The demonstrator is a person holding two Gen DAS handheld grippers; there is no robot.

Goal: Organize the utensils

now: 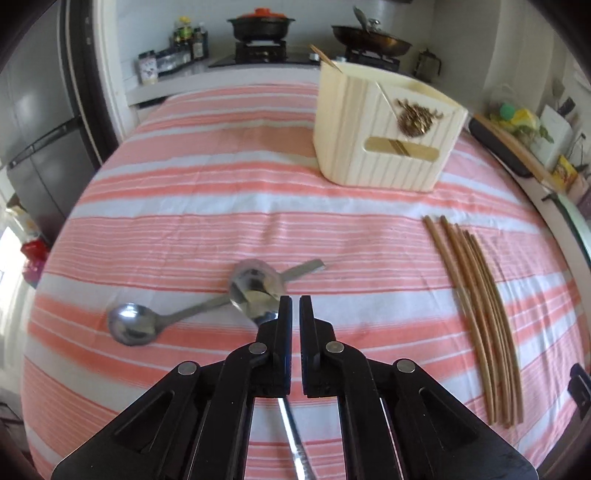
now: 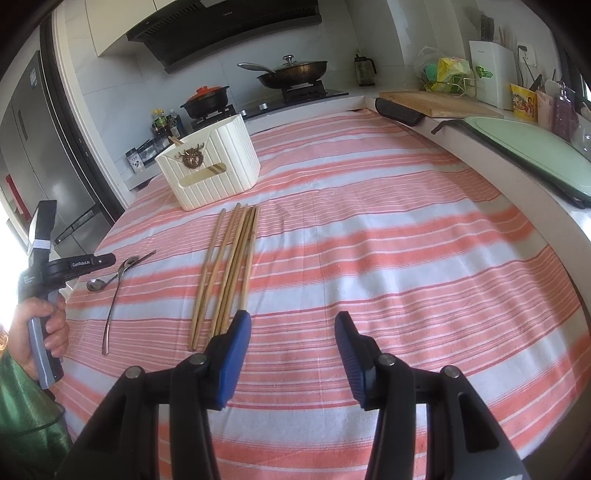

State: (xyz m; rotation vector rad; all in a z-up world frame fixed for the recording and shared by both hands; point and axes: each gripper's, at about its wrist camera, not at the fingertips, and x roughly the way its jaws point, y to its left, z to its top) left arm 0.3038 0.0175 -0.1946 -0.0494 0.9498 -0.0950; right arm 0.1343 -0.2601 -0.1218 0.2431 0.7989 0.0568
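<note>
The left claw (image 1: 294,301) is clenched with nothing between its tips, above a spoon (image 1: 255,286) lying crossed over a second spoon (image 1: 135,326) on the striped table (image 1: 221,206), while the right claw (image 2: 293,319) hangs released beside the chopsticks (image 2: 229,266), near the cream utensil holder (image 2: 210,166).

A home kitchen: beyond the jaws, past the striped cloth (image 2: 369,236) on the worktop, a gas hob (image 2: 295,96) carries a lidded wok (image 2: 295,72) and a clay pot (image 2: 205,100) under an extractor hood (image 2: 229,33); a fridge (image 2: 33,158) stands left, a chopping board (image 2: 439,101) right.
</note>
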